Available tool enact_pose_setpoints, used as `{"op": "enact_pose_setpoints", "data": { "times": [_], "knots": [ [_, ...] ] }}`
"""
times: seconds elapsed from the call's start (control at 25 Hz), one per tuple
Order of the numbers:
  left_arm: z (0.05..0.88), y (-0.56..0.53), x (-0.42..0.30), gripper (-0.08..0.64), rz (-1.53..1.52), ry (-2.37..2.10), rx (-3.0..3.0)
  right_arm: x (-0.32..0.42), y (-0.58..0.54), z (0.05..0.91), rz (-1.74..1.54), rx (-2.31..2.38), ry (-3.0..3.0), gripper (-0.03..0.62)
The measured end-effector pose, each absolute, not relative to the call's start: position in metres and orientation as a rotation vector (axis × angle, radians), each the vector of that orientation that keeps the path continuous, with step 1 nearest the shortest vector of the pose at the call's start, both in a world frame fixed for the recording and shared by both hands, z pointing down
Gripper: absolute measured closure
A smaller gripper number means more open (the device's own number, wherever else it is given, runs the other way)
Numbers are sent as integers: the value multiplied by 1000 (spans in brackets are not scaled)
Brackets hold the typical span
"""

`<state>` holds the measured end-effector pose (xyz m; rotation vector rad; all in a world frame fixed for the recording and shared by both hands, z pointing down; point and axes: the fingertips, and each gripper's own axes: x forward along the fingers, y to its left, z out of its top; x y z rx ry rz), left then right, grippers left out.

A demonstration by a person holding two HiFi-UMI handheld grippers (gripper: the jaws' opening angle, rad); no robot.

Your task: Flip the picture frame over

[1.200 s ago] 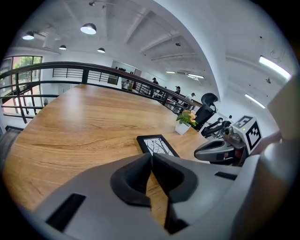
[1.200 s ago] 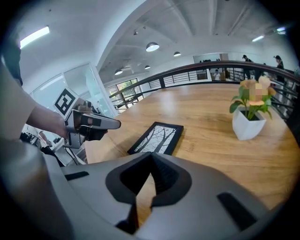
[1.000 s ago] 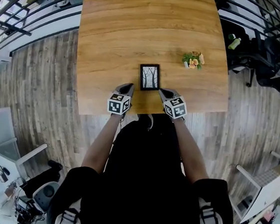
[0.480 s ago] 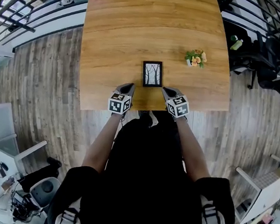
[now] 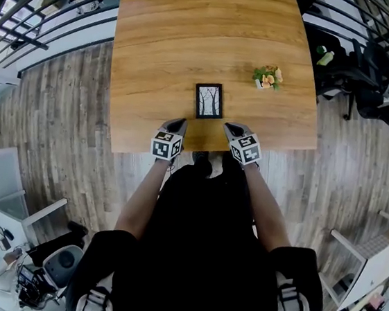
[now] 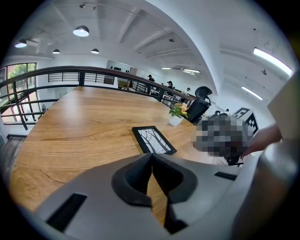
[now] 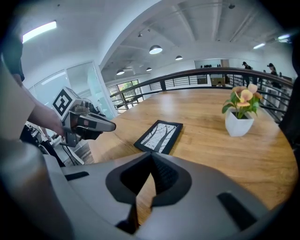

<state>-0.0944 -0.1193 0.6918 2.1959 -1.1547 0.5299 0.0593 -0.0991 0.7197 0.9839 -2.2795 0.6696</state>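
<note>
A small black picture frame [image 5: 209,101] lies flat and face up on the wooden table [image 5: 165,43], showing a print of bare trees. It also appears in the left gripper view as the frame [image 6: 153,139] and in the right gripper view as the frame [image 7: 159,136]. My left gripper [image 5: 178,124] hovers near the table's front edge, a little below and left of the frame, shut and empty. Opposite it, my right gripper [image 5: 232,128] sits below and right of the frame, also shut with nothing in it. Neither touches the frame.
A small white pot with orange flowers [image 5: 267,77] stands on the table right of the frame, also seen as the pot [image 7: 240,117]. Black railings [image 5: 49,23] run along the table's far and left sides. Office chairs [image 5: 371,74] stand at the right.
Both grippers sit slightly further from the frame's lower corners than a second ago. The frame has not moved on the table.
</note>
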Motion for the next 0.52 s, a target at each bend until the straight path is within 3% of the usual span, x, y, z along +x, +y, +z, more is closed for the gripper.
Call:
{"op": "enact_pose_setpoints", "data": {
  "times": [0.52],
  "knots": [
    [693, -104, -95, 537, 523, -1155, 2191, 58, -88, 720, 693, 1012, -2284, 584]
  ]
}}
